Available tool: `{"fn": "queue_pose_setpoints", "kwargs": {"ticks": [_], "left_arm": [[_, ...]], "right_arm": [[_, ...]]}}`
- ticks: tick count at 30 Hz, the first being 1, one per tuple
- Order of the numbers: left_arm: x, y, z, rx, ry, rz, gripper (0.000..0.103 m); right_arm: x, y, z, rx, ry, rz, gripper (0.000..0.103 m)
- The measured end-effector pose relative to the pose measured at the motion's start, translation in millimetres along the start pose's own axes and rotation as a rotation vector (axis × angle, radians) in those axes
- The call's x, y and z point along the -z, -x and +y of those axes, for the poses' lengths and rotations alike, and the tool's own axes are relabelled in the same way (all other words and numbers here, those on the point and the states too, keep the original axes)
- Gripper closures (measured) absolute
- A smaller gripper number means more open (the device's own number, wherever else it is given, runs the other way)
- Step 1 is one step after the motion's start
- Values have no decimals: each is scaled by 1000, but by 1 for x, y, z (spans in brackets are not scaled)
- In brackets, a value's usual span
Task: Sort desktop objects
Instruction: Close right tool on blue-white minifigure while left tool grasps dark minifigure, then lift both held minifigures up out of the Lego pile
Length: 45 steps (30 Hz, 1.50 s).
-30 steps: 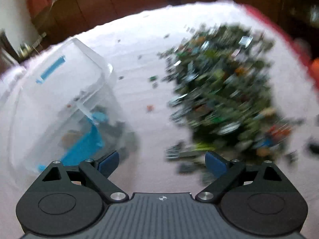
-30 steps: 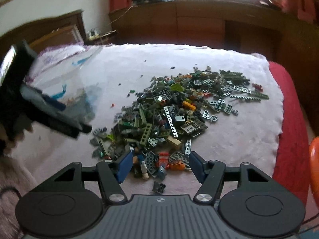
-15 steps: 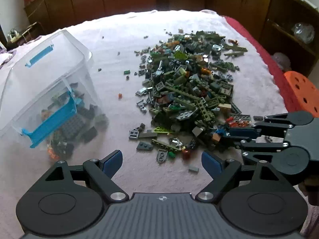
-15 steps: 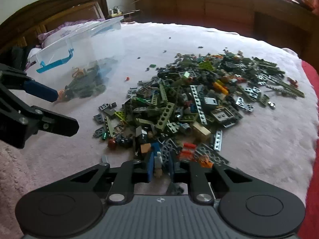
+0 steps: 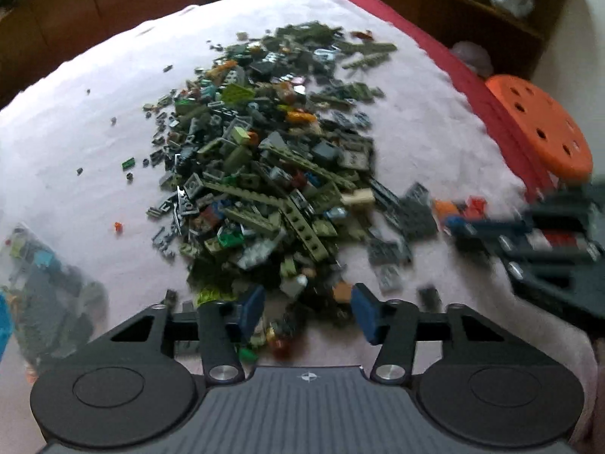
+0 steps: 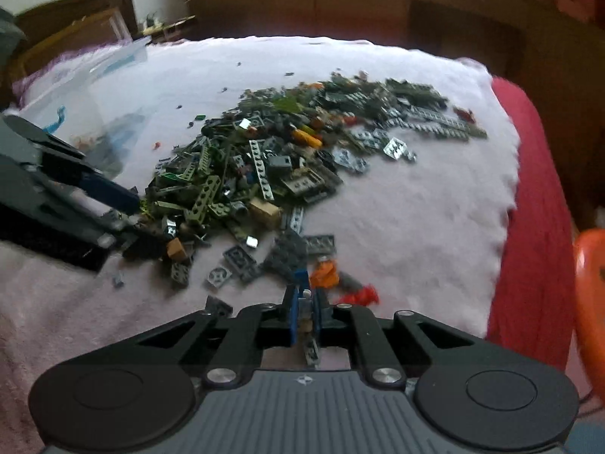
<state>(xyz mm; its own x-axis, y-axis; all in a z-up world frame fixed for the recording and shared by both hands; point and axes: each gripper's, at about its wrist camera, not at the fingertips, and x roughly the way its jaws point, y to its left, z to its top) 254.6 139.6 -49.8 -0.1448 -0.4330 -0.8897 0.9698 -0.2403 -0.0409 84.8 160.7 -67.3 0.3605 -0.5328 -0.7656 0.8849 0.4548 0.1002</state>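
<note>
- The right gripper [image 6: 305, 302] is pinching a small grey piece [image 6: 304, 300] between closed pads, at the near edge of the brick pile [image 6: 287, 159] on the bed [image 6: 397, 208].
- The left gripper [image 5: 307, 308] is hovering with pads apart over the pile's near side.
- Judgement: keeping the pinch firm and level should help on the way to the clear bin [image 6: 94, 87] at far left, since the piece is tiny and could slip.
</note>
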Motion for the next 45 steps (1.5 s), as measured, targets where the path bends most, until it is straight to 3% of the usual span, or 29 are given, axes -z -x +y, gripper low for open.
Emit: {"fn": "queue_pose_setpoints", "kwargs": {"ticks": [2,4,5,9,10,13,16,20,25,27,28,30,35,45], "left_arm": [[-2,-11,8,14,61,6,57],[-1,-19,13,19,95,4,73],[0,-20,14,27,108,2,73],[6,-9,19,276,171,-57,75],[6,-8,17,304,164,-64,74],[6,-12,11,262,137,-43,68],[8,-18,16,226,171,-13,62],[5,-15,12,176,158,-36,60],[-4,-13,-24,104,-35,-75,47],[-2,-14,-35,76,-107,-71,51],[-1,-16,-37,68,-123,-65,64],[0,-17,-32,71,-96,-58,76],[0,-15,-16,103,-4,-69,77],[-4,11,-17,142,37,-166,82]], "right_arm": [[3,1,-1,-10,-8,-4,93],[5,-1,0,-22,-7,-7,92],[5,-2,0,-28,-8,-9,92],[8,-5,-3,-51,-28,-6,90],[9,-5,-3,-52,-29,-6,88],[9,-4,-2,-55,-25,-9,85],[11,-5,-1,-56,-22,-10,79],[14,-5,0,-56,-18,-11,73],[16,-5,2,-56,-12,-13,64],[17,-5,2,-55,-10,-15,64],[18,-5,2,-55,-9,-17,64],[18,-6,2,-54,-6,-19,63],[20,-5,3,-49,8,-22,62],[20,-7,3,-51,9,-29,61]]}}
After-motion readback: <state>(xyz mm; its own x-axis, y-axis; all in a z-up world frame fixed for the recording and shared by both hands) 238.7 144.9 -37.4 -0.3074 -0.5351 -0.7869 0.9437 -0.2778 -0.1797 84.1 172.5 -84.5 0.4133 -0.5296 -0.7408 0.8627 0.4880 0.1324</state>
